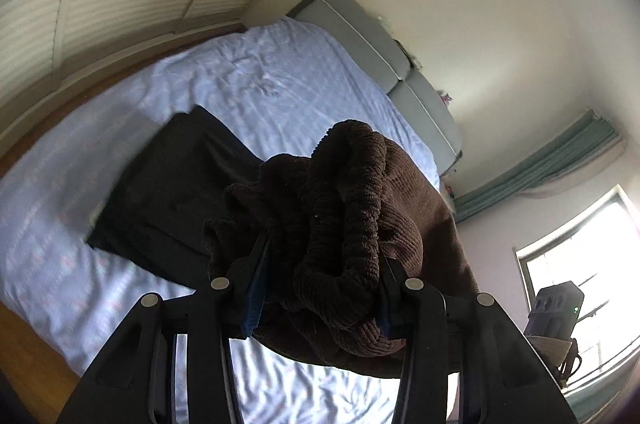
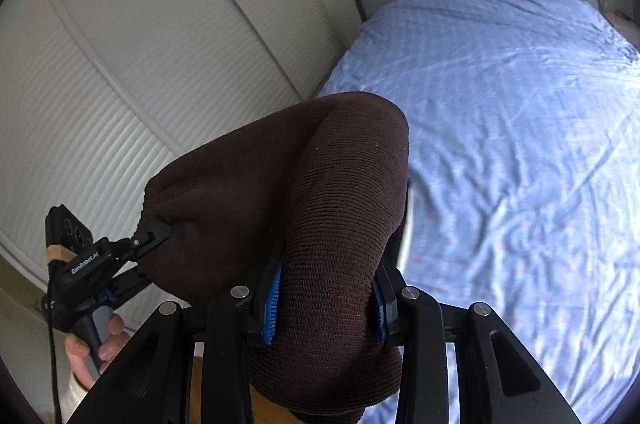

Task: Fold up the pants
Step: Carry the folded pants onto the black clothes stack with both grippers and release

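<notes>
Partly hidden: dark garment (image 1: 168, 192) behind brown pants (image 1: 352, 208)

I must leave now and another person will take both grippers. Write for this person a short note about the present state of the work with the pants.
Left gripper: shut on the bunched, ribbed end of the brown pants.
Right gripper: shut on another part of the brown pants, which hang between the two grippers above the bed.
A dark garment, which looks already folded, lies flat on the blue sheet.
Done: the brown pants are picked up and held in the air.
Left: lay them flat on the sheet, fold them, then release. No fold is visible yet; the lower part is hidden.
</notes>
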`<act>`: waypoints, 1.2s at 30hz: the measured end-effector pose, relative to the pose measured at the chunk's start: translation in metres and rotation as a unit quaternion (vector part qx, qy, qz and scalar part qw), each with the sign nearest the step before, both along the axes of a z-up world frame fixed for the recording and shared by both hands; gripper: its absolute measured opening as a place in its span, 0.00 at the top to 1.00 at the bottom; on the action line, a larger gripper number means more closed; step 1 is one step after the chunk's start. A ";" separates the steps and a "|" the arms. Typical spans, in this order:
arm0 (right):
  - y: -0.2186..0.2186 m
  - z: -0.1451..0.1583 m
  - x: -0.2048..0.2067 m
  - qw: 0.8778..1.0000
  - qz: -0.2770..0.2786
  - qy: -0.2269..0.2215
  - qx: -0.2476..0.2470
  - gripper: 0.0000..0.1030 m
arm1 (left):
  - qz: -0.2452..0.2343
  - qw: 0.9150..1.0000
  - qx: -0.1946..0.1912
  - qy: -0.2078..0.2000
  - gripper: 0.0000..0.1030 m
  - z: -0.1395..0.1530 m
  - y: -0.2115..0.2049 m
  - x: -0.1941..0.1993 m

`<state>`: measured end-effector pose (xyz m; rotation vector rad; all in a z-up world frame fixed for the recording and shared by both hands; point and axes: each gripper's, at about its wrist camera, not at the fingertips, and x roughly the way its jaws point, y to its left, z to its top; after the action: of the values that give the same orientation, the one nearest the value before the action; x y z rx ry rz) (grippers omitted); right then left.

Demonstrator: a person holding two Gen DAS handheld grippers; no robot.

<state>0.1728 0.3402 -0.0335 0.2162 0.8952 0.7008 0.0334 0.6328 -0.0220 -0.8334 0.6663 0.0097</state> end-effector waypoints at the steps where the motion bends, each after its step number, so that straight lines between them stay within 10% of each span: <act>1: 0.011 0.001 -0.003 1.000 0.005 -0.002 -0.001 0.65 | 0.003 1.000 0.001 0.000 0.59 -0.002 0.011 0.005; 13: 0.086 -0.039 0.057 0.999 0.009 0.021 -0.028 0.65 | -0.014 0.999 0.005 0.029 0.59 -0.044 0.100 0.105; 26: 0.131 -0.127 0.092 0.987 -0.016 0.073 -0.140 0.57 | -0.040 0.983 -0.040 0.175 0.51 -0.186 0.143 0.195; 30: 0.124 -0.131 0.084 0.985 -0.012 0.076 -0.154 0.34 | -0.059 0.980 0.026 0.187 0.36 -0.186 0.140 0.188; 36: 0.104 -0.142 0.080 0.983 -0.007 0.108 -0.148 0.30 | -0.087 0.963 0.141 0.214 0.15 -0.186 0.122 0.183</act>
<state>0.2529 0.4442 -0.1755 0.0335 1.1923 0.5280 0.2165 0.7553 -0.2082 -0.4961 1.1157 0.1262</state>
